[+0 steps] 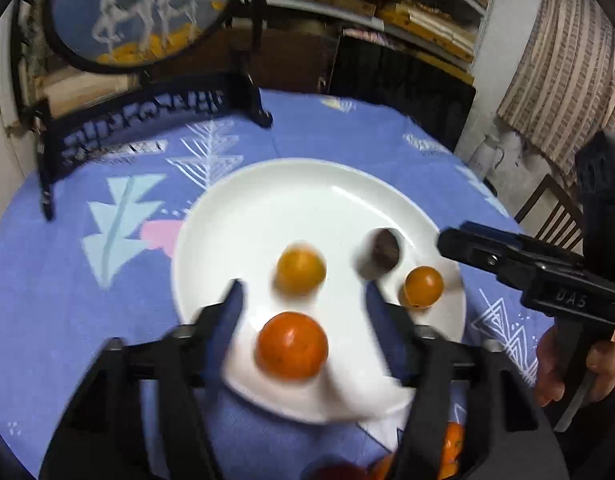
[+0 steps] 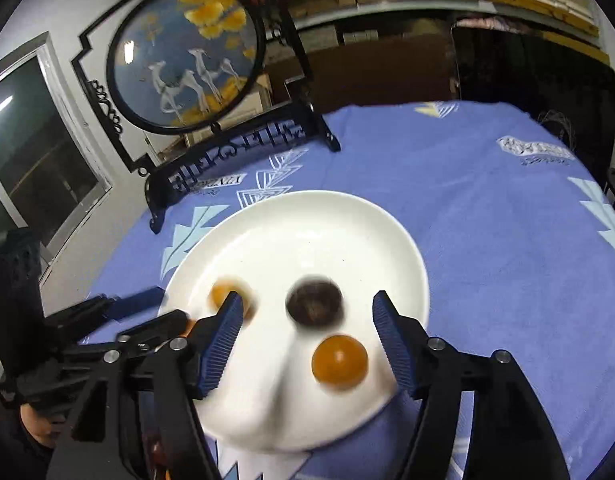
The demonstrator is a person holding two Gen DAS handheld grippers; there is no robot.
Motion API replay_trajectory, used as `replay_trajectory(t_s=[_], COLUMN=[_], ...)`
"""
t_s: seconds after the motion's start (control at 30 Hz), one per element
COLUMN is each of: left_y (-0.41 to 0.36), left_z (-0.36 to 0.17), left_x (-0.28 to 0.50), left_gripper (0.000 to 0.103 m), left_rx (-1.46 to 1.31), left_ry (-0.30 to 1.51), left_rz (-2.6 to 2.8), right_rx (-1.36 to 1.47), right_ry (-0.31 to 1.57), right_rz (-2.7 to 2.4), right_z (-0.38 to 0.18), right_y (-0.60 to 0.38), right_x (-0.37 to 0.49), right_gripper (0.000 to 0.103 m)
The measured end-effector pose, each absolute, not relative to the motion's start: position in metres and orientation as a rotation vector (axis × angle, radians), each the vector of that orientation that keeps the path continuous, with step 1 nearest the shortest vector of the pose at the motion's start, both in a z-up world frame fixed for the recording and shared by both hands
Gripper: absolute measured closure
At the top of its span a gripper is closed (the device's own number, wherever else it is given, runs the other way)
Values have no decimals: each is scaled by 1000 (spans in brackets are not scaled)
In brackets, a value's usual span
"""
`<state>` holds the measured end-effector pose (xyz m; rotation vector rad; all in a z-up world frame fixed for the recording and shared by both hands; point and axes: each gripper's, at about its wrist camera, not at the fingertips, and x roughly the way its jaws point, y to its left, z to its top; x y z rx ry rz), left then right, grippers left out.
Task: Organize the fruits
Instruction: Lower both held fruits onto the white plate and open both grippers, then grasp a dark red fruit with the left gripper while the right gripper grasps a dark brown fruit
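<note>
Both tools are hanging wide and holding nothing: the left tool [image 1: 303, 300] over an orange fruit [image 1: 291, 346], the right tool [image 2: 307, 312] beside a dark fruit [image 2: 315, 304]. Every fruit is lying on the white plate [image 1: 267, 200] on the blue-clothed desk [image 2: 487, 220].

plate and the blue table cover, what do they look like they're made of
Plate: probably glazed ceramic or porcelain. It is plain white, smooth and glossy, with soft light reflections on its surface; a hard plastic cannot be ruled out.

Table cover: a woven or fleecy fabric, matte. It looks soft, slightly fuzzy, with a printed pale pattern and no shine.
</note>
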<state>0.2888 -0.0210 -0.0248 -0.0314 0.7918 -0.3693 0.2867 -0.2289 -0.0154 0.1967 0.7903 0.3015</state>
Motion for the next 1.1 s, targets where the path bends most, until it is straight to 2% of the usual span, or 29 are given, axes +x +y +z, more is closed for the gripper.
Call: replay_trajectory(t_s=[0.2,0.6,0.77,0.87,1.03,1.1], left_y=[-3,48,47,38,16,17], left_z=[-18,-63,-81,-87,-95,-95], left_x=[218,95,88,89,94,97], left_gripper=[33,34,52,56,55,62], left_rx=[13,63,105,111,207,174], left_ry=[750,842,892,900,867,857], left_rz=[-418,-418,-415,-441,-400,-394], right_rx=[193,271,272,268,204,162], right_ry=[746,792,794,799,782,784], right_rz=[300,268,274,285,360,397], right_z=[-9,-56,-60,-61,-53,-50], right_y=[-247,-276,-276,-274,-261,-255], right_x=[222,133,123,118,99,88], right_gripper=[35,33,33,33,33,33])
